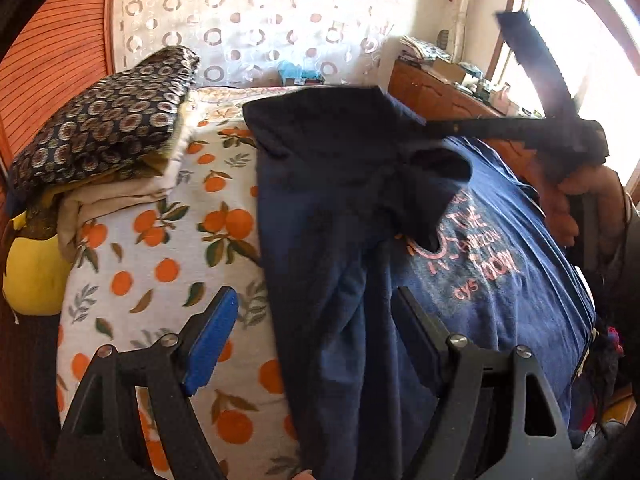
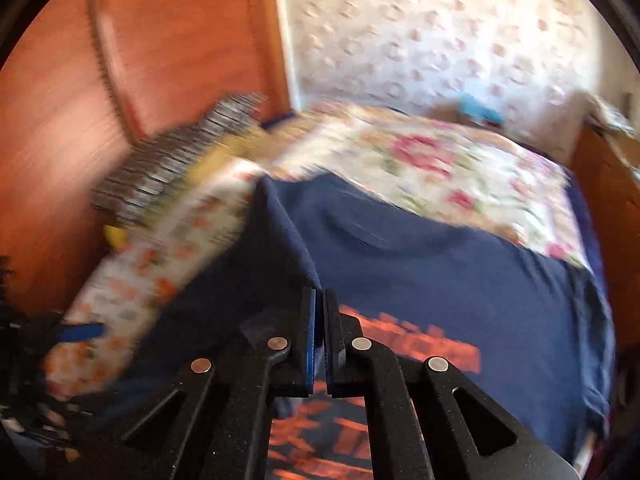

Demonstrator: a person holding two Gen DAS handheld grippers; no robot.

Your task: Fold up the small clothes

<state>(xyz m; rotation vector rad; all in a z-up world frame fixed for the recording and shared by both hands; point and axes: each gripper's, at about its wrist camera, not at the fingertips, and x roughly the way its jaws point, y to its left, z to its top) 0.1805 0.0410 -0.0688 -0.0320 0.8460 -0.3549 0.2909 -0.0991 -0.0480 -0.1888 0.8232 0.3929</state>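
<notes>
Lying lengthwise away: navy T-shirt (image 1: 500, 280)

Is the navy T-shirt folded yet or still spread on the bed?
Partly folded: the navy T-shirt's left side is doubled over toward the printed chest, while the right half lies flat.

right wrist view blurred, shirt print (image 2: 420, 348) unreadable
</notes>
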